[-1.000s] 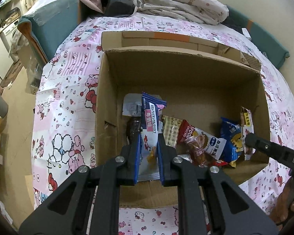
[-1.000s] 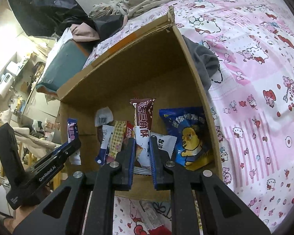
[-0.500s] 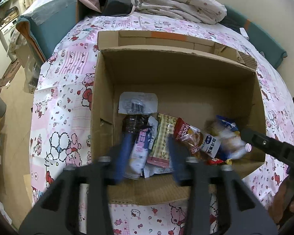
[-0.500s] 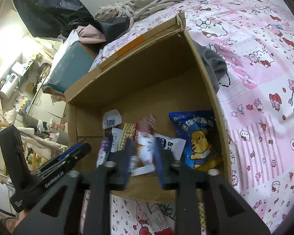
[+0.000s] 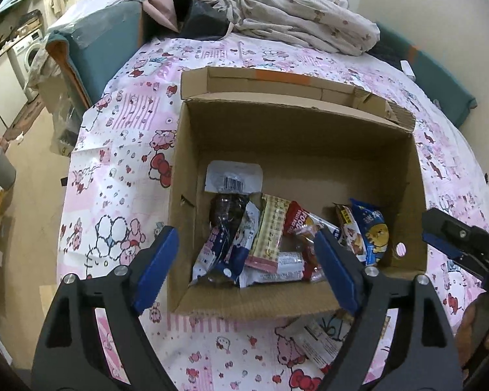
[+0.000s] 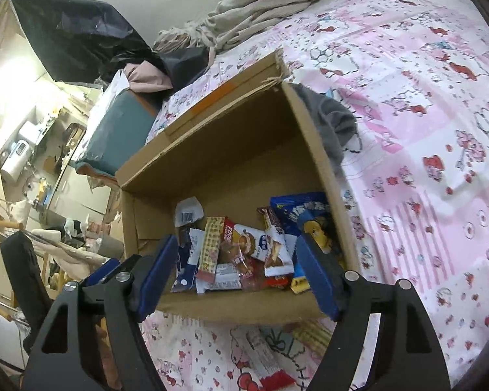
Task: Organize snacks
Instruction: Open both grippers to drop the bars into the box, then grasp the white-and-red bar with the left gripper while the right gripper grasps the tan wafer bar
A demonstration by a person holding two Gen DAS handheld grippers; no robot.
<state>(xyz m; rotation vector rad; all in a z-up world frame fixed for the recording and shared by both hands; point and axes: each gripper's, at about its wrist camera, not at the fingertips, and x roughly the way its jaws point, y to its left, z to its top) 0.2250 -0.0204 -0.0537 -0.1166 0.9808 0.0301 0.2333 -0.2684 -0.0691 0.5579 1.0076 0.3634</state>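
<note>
An open cardboard box (image 5: 296, 137) (image 6: 231, 150) sits on a pink cartoon bedsheet. Several snack packs lie along its near wall. My left gripper (image 5: 244, 241) hovers over the box's near left part. Its jaws are opening and nothing is pressed between them. The blue-and-white packet (image 5: 231, 247) (image 6: 187, 257) lies loose below it. My right gripper (image 6: 237, 246) (image 5: 453, 238) hangs over the box's near right side, its jaws also opening and empty. Beneath it, the brown-and-white bar (image 6: 275, 241) (image 5: 347, 228) rests against a blue bear bag (image 6: 309, 218) (image 5: 371, 231).
More loose snack packs (image 5: 313, 342) (image 6: 267, 361) lie on the sheet in front of the box. A grey cloth (image 6: 335, 123) hangs by the box's right wall. Bundled bedding (image 5: 296, 22) and a teal cushion (image 5: 104, 42) lie beyond.
Both grippers went from shut on upright packets to wide apart. The blue-and-white packet and the brown-and-white bar dropped flat into the box. Both grippers rose a little.
</note>
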